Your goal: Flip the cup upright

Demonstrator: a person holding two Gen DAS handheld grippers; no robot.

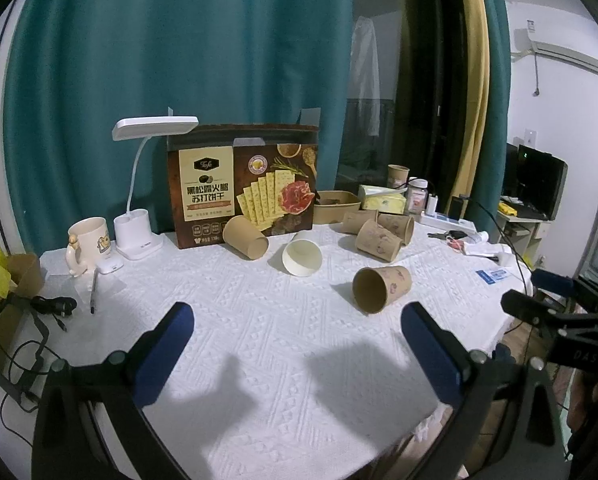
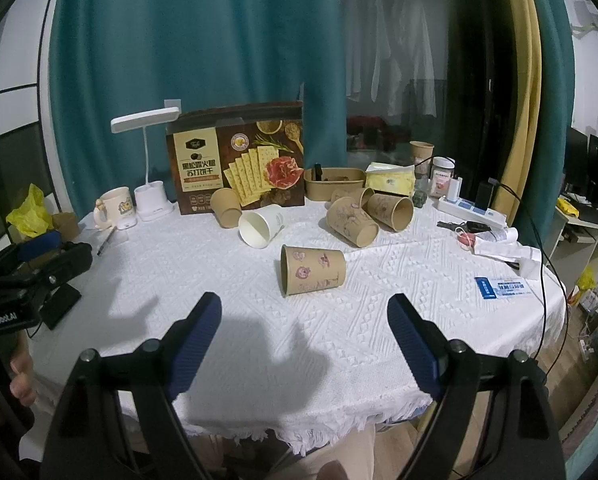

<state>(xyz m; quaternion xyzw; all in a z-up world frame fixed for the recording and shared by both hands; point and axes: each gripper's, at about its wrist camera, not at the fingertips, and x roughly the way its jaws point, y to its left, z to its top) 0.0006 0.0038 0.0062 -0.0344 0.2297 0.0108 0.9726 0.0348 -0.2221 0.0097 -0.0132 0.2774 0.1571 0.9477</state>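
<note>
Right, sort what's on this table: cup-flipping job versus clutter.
Job: nearest printed cup, white cup, plain brown cup, printed cups behind, all on their sides.
Clutter: cracker box, desk lamp, mug, pen, power strip.

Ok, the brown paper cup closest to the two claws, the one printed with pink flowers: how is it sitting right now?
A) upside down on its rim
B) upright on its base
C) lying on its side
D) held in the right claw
C: the flowered cup lies on its side on the tablecloth, open mouth facing sideways, ahead of the open, empty right claw.
</note>
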